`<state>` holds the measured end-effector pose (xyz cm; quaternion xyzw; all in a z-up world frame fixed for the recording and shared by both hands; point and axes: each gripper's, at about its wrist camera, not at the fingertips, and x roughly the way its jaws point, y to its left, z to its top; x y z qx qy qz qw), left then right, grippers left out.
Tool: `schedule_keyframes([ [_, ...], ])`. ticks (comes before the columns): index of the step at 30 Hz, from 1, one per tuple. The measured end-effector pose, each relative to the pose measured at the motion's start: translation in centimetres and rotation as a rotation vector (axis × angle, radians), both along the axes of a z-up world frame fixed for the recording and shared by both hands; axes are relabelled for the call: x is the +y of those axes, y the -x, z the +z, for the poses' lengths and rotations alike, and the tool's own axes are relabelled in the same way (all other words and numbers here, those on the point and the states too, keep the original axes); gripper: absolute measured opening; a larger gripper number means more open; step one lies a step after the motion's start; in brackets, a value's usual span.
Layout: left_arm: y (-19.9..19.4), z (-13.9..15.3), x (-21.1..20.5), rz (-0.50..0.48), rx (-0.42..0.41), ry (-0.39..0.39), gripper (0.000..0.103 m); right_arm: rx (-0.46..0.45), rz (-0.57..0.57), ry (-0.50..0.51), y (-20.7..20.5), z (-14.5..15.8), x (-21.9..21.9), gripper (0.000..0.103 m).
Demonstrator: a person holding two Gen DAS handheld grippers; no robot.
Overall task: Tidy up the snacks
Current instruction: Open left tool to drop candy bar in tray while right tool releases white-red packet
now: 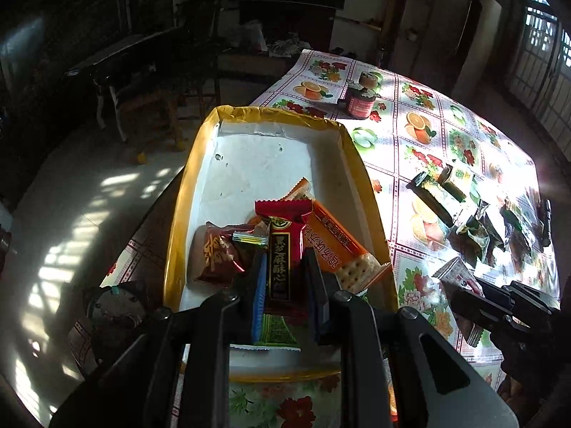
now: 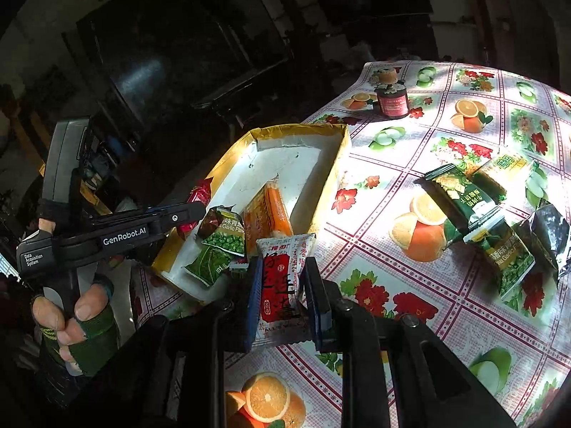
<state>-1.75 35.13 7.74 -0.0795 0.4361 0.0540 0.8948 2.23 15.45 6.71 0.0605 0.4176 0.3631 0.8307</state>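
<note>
The left gripper pinches a red candy wrapper over the yellow-rimmed white cardboard tray; the right gripper pinches a white-and-red sachet, dark-green snack packets at two o'clock.

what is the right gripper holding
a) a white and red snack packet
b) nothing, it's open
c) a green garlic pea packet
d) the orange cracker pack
a: the right gripper is shut on a white and red snack packet, held over the tablecloth just outside the yellow-rimmed box; the garlic pea packet and orange cracker pack lie in the box.
</note>
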Motion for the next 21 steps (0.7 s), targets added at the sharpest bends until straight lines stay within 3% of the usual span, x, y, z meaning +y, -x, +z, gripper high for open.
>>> schedule_keyframes([
  [5, -2.5, -0.8, 1.1, 0.025, 0.019, 0.003, 0.021, -0.004, -0.002, -0.009, -4.6, -0.4, 4.4, 0.022],
  [11, -5.9, -2.0, 2.5, 0.063, 0.068, 0.008, 0.021, 0.033, -0.011, 0.062, -9.5, -3.0, 8.5, 0.022],
  [21, -9.0, -4.6, 3.4, 0.092, 0.176, 0.016, 0.023, 0.045, 0.035, 0.166, -11.2, -4.9, 11.0, 0.023],
])
